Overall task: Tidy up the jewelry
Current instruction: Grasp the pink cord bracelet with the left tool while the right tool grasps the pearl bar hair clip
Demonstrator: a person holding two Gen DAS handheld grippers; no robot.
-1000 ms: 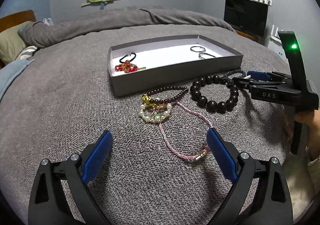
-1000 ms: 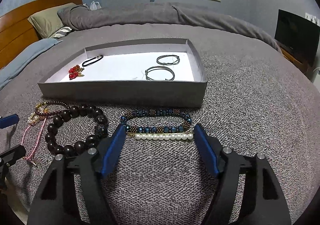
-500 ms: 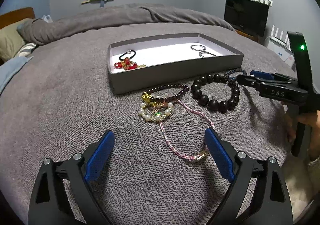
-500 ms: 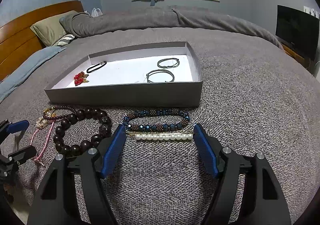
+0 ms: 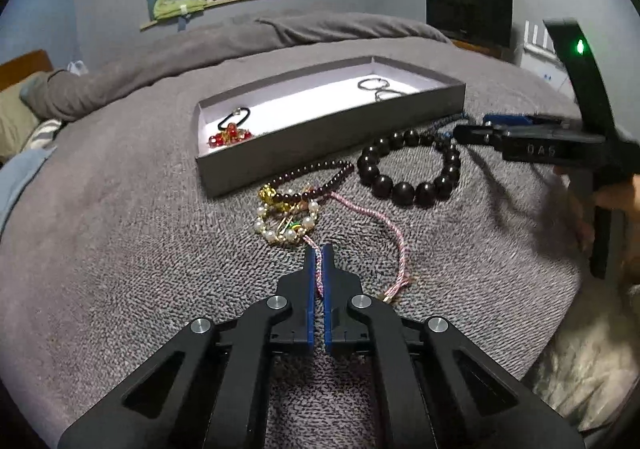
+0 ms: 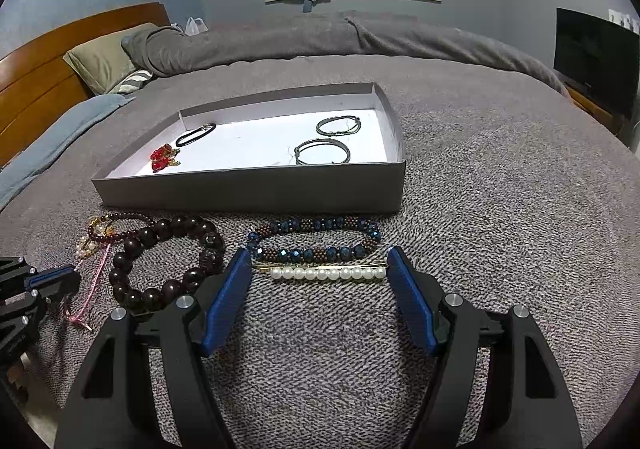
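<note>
My left gripper (image 5: 319, 251) is shut on the pink cord bracelet (image 5: 394, 239), which lies on the grey bedspread. Just beyond it lie a pearl bracelet (image 5: 286, 227), a dark red bead bracelet (image 5: 310, 181) and a large black bead bracelet (image 5: 412, 169). My right gripper (image 6: 318, 261) is open, its fingers on either side of a pearl hair clip (image 6: 326, 273), with a blue bead bracelet (image 6: 316, 239) just behind. The grey tray (image 6: 256, 191) holds two metal bangles (image 6: 322, 151), a black hair tie (image 6: 196, 134) and red beads (image 6: 162, 157).
All this lies on a bed with a grey knitted spread (image 6: 500, 209). Pillows (image 6: 104, 61) and a wooden headboard (image 6: 44, 65) are at the left in the right wrist view. A dark screen (image 5: 468, 11) stands beyond the bed's right side.
My left gripper has moved forward and shut on the pink cord bracelet; it was open before. My right gripper has stayed open around the pearl hair clip.
</note>
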